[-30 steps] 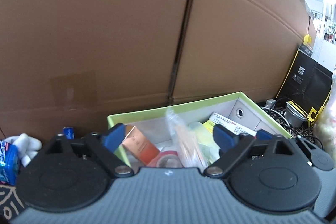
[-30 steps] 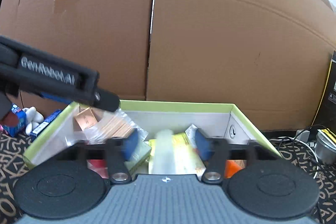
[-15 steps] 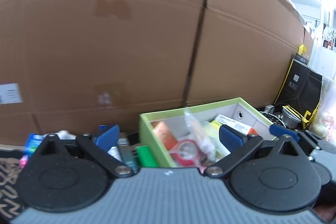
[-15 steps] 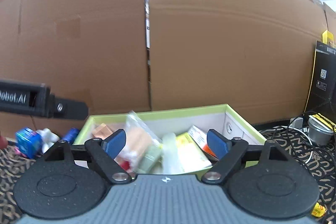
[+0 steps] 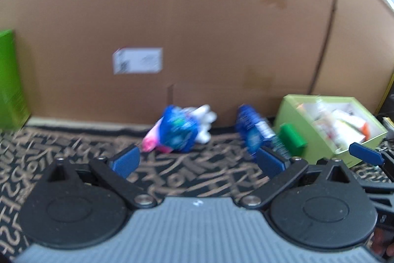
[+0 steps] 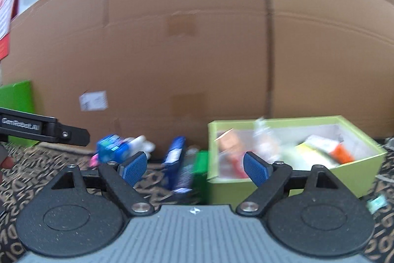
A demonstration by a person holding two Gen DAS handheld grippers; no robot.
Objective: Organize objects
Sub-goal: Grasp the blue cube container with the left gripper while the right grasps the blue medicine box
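Carton (image 6: 295,152), lime green, open-topped, stands on the patterned mat (image 5: 197,174) against the cardboard wall (image 5: 197,28), crammed with packets. Beside it: green block (image 5: 291,137), blue box (image 5: 251,132), blue pouch (image 5: 179,132). Left tool (image 5: 197,160) gapes wide, empty. Right tool (image 6: 195,166), jaws just opened, empty.

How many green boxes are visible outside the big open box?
2: a small green box standing against the open box's left wall, and a tall green box at the far left by the cardboard. More may be hidden.
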